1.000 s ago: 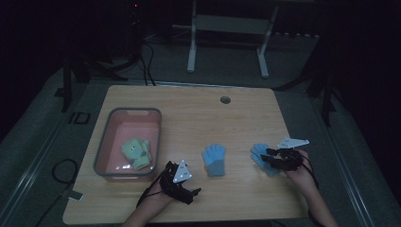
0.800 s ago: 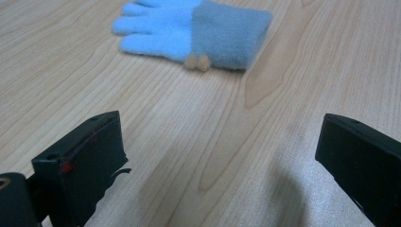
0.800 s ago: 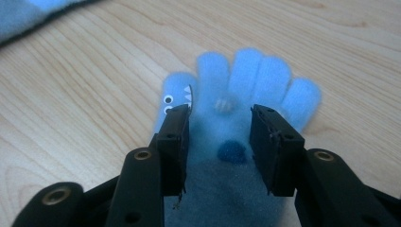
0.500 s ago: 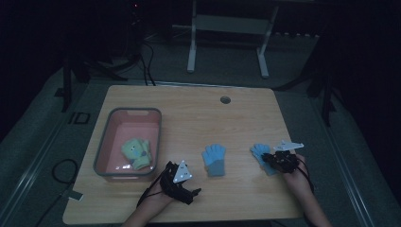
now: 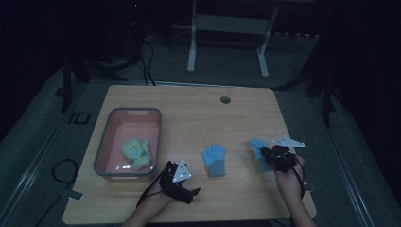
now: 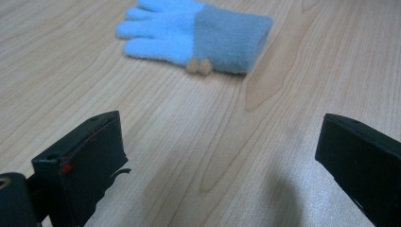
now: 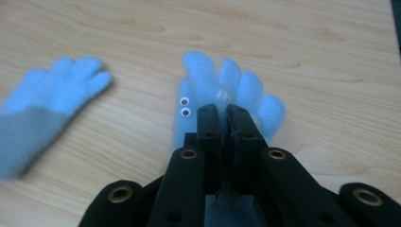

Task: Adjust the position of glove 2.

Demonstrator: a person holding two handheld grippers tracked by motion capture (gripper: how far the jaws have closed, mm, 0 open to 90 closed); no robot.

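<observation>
Two light-blue gloves with grey cuffs lie on the wooden table (image 5: 198,118). The middle glove (image 5: 215,160) (image 6: 194,30) (image 7: 47,109) lies flat and untouched. My left gripper (image 5: 189,191) (image 6: 217,156) rests a short way from it with the jaws wide apart over bare wood. The right glove (image 5: 257,146) (image 7: 222,80) has two googly eyes, and its fingers point away from my right gripper (image 5: 265,153) (image 7: 222,113). That gripper is shut on the glove's cuff end, with grey fabric showing between the jaws.
At the left stands a pink tray (image 5: 158,137) holding a pale green glove (image 5: 136,153). A round hole (image 5: 225,100) sits near the table's far edge. A white frame stand (image 5: 227,23) and cables are on the floor beyond.
My right gripper has shifted slightly toward the right glove and now sits over its cuff. The left gripper and the middle glove have stayed put.
</observation>
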